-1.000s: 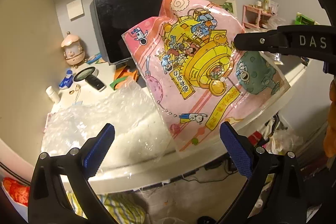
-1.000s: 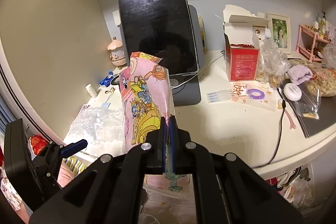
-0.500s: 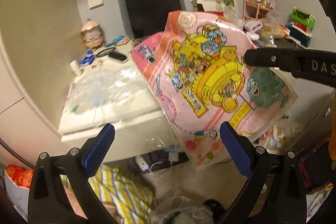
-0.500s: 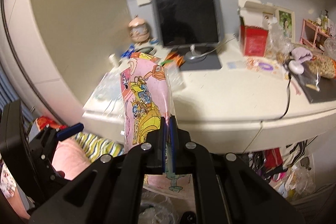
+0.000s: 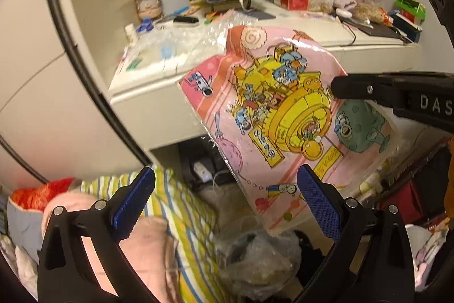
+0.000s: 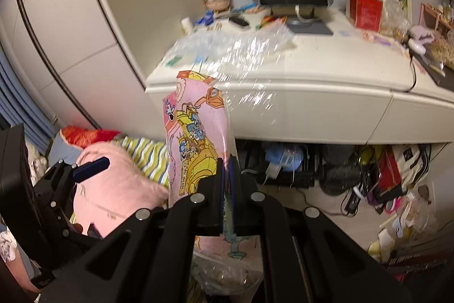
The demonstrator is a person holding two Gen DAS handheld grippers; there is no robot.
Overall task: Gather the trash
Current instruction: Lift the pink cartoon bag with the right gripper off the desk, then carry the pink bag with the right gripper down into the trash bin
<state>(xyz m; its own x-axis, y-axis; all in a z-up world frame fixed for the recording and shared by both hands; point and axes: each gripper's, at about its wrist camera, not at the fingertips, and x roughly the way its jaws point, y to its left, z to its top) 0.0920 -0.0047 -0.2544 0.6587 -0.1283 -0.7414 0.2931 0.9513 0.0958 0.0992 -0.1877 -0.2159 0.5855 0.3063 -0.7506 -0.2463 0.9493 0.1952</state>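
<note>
One pink cartoon-printed plastic wrapper [image 6: 198, 144] hangs pinched in the clenched right tool [image 6: 226, 183], at 12 o'clock from it, off the white desk [image 6: 312, 101]; light, limp, slippery, best gripped at its edge. Left tool [image 5: 227, 198] gapes empty.

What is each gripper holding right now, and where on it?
The right gripper is shut on the pink cartoon wrapper, pinching its edge beside the green planet print. The left gripper is open and holds nothing.
</note>
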